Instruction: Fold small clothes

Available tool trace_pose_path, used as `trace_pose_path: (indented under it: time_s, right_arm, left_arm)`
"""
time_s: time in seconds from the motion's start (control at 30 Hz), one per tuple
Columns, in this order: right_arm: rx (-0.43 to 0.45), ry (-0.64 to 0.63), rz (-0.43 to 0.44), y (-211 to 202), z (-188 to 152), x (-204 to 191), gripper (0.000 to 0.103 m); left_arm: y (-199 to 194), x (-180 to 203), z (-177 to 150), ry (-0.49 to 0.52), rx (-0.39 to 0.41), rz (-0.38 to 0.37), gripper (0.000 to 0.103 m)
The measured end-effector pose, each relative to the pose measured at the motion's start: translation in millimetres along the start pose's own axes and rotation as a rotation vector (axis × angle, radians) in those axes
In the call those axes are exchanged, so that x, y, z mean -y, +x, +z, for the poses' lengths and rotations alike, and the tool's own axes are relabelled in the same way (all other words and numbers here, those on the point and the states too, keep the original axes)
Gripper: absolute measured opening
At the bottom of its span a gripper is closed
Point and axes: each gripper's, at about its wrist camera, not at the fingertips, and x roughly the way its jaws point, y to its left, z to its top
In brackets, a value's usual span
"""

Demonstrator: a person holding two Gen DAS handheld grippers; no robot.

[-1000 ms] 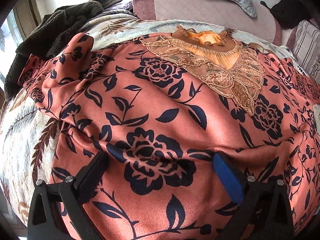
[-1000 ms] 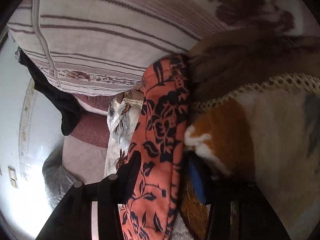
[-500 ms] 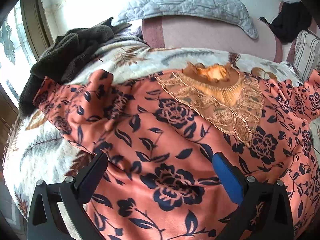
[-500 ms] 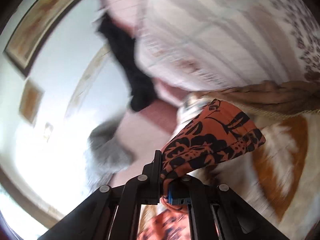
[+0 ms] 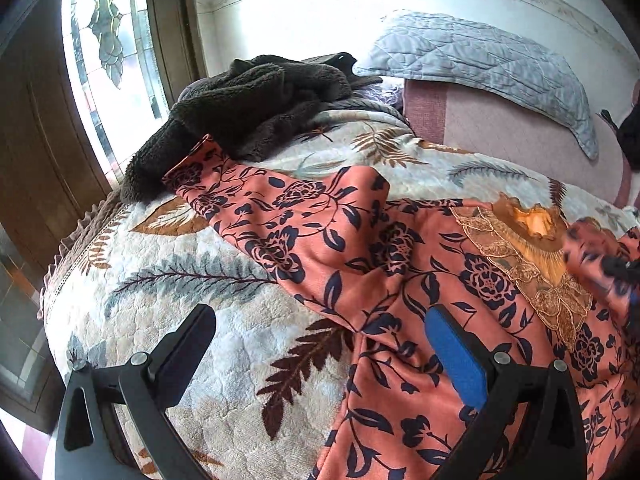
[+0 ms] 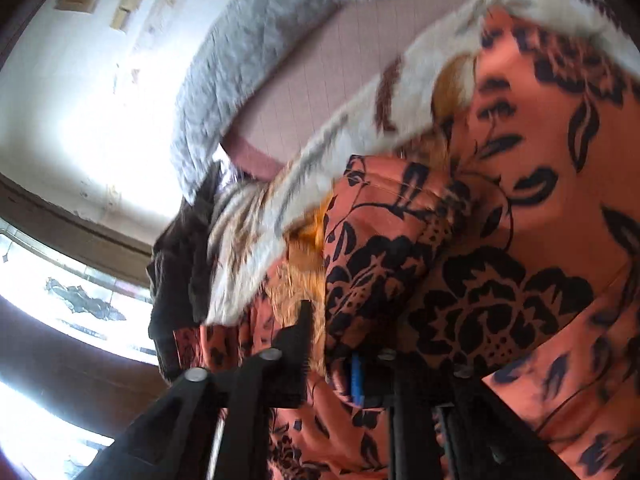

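An orange top with dark blue flowers [image 5: 360,248] and a gold lace neck panel [image 5: 532,264] lies spread on the bed. Its left sleeve [image 5: 224,188] reaches toward a dark fleece. My left gripper [image 5: 320,344] is open and empty, hovering above the top's left side edge. My right gripper [image 6: 332,356] is shut on the right sleeve [image 6: 384,248] of the top and holds it lifted over the body. The right gripper also shows blurred at the right edge of the left wrist view [image 5: 620,268].
A leaf-patterned quilt [image 5: 192,304] covers the bed. A dark fleece garment [image 5: 240,112] lies at the far left corner. A pink headboard [image 5: 500,128] with a grey quilted pillow [image 5: 480,60] stands behind. A window [image 5: 108,60] is at the left.
My left gripper has pulled back and swung left, so more quilt shows. My right gripper closed on the right sleeve, lifted it and carried it across over the top.
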Motion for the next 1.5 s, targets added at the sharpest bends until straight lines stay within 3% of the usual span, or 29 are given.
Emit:
trace_pose_path:
  time_s: [0.07, 0.13, 0.23, 0.3, 0.37, 0.43, 0.47, 0.5, 0.57, 0.67, 0.73, 0.83, 0.93, 0.97, 1.03, 1.07, 1.13, 1.2, 1.33, 1.43, 1.5]
  right_arm:
    - [-0.107, 0.047, 0.055, 20.7, -27.5, 6.3, 0.092]
    - [-0.134, 0.021, 0.111, 16.1, -55.1, 4.0, 0.092]
    - [-0.173, -0.006, 0.228, -10.6, -70.4, 5.6, 0.092]
    - [-0.125, -0.033, 0.251, -38.2, -65.9, 9.7, 0.092]
    - [-0.007, -0.038, 0.247, -71.1, -56.7, 26.4, 0.092]
    - [0.13, -0.033, 0.2, -98.2, -43.9, 43.1, 0.089]
    - [0.185, 0.0, 0.198, -106.7, -37.5, 53.5, 0.077]
    - [0.215, 0.057, 0.206, -111.6, -30.0, 63.7, 0.055]
    - [0.24, 0.113, 0.212, -115.6, -15.8, 74.0, 0.034]
    - [0.258, 0.112, 0.164, -118.9, 0.1, 75.8, 0.034]
    - [0.252, 0.11, 0.138, -119.0, 9.9, 75.6, 0.034]
    - [0.235, 0.117, 0.087, -108.7, 18.0, 75.9, 0.034]
    - [0.207, 0.118, 0.069, -104.2, 22.5, 81.4, 0.034]
    - [0.205, 0.112, 0.058, -101.2, 22.4, 80.8, 0.034]
    - [0.203, 0.109, 0.052, -101.3, 21.8, 82.0, 0.034]
    - [0.204, 0.11, 0.056, -101.8, 22.0, 82.5, 0.034]
    - [0.229, 0.103, 0.05, -107.5, 23.0, 82.8, 0.034]
    - [0.288, 0.104, 0.05, -118.8, 25.0, 84.9, 0.034]
    - [0.396, 0.135, 0.057, -139.2, 28.0, 92.6, 0.036]
    - [0.428, 0.167, 0.084, -143.1, 29.1, 96.6, 0.036]
    - [0.434, 0.153, 0.083, -139.7, 30.2, 92.0, 0.036]
  left_arm:
    - [-0.4, -3.8, 1.6, -0.031, 0.004, -0.019, 0.103]
    - [-2.8, -0.7, 2.5, -0.04, 0.011, -0.044, 0.103]
    - [-12.2, 15.8, 1.2, -0.017, 0.046, -0.112, 0.103]
    - [-20.5, 35.0, -1.4, 0.035, 0.078, -0.177, 0.103]
    - [-28.1, 58.2, -5.8, 0.1, 0.1, -0.246, 0.103]
    - [-30.0, 82.0, -11.0, 0.16, 0.105, -0.302, 0.103]
    - [-27.7, 93.3, -14.4, 0.191, 0.092, -0.322, 0.103]
    - [-23.8, 102.7, -16.9, 0.213, 0.069, -0.345, 0.103]
    - [-16.1, 111.5, -18.9, 0.211, 0.029, -0.397, 0.101]
    - [-0.5, 113.4, -14.5, 0.159, -0.024, -0.463, 0.095]
    - [15.5, 113.7, -10.2, 0.119, -0.064, -0.459, 0.091]
    - [46.2, 122.4, -5.7, 0.104, -0.177, -0.463, 0.067]
    - [70.0, 133.8, -9.2, 0.058, -0.289, -0.538, 0.039]
    - [72.0, 138.9, -10.8, 0.059, -0.295, -0.542, 0.038]
    - [70.5, 149.7, -12.8, 0.1, -0.27, -0.529, 0.033]
    - [69.4, 152.6, -13.1, 0.113, -0.256, -0.525, 0.02]
    - [66.5, 147.8, -6.8, 0.087, -0.232, -0.553, 0.004]
    - [55.6, 140.9, 0.0, 0.064, -0.169, -0.578, 0.004]
    - [26.5, 124.2, 17.1, 0.071, 0.004, -0.536, 0.003]
    - [16.8, 99.0, 29.2, 0.058, 0.078, -0.435, 0.003]
    - [20.9, 83.4, 32.2, 0.067, 0.077, -0.383, 0.003]
